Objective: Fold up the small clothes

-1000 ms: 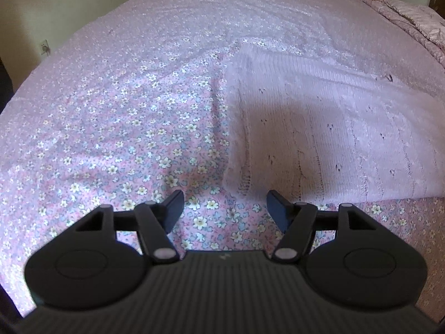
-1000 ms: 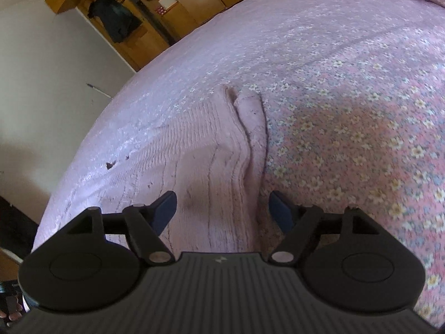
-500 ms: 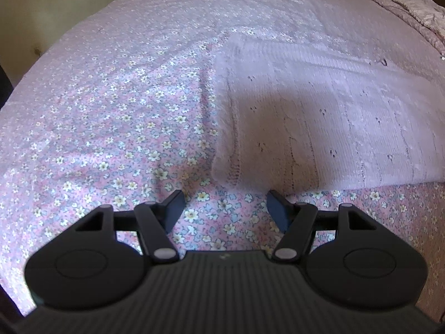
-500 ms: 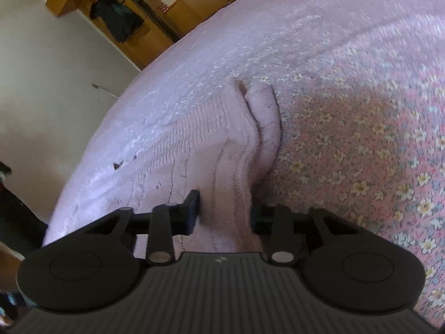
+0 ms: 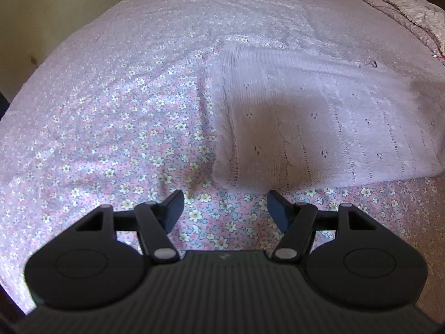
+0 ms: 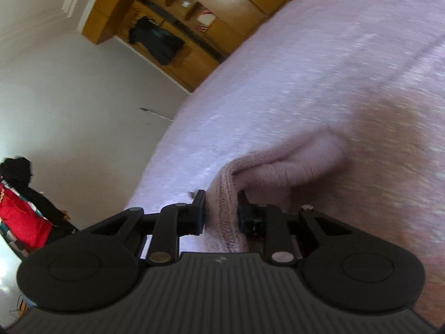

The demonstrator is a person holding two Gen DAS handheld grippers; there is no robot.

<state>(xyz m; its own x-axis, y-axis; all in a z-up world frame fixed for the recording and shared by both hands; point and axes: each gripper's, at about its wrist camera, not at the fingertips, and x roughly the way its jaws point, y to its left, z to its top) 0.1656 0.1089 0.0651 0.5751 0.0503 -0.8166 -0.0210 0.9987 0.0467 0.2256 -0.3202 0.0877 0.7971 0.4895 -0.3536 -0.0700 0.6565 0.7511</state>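
A pale pink knitted garment (image 5: 319, 128) lies flat on the floral bed sheet (image 5: 116, 128), folded into a rectangle. My left gripper (image 5: 225, 207) is open and empty, hovering over the sheet just short of the garment's near left corner. My right gripper (image 6: 221, 211) is shut on an edge of the same knitted garment (image 6: 281, 169) and holds it lifted off the bed; the view is tilted and blurred by motion.
A pink quilt (image 5: 403, 8) is bunched at the far right of the bed. A wooden wardrobe (image 6: 178, 27) with dark clothing hanging in it stands past the bed. A person in black with something red (image 6: 25, 211) is at the left by the wall.
My right gripper closed on the garment's edge and lifted it, tilting the view. My left gripper drew back slightly from the garment and stayed open.
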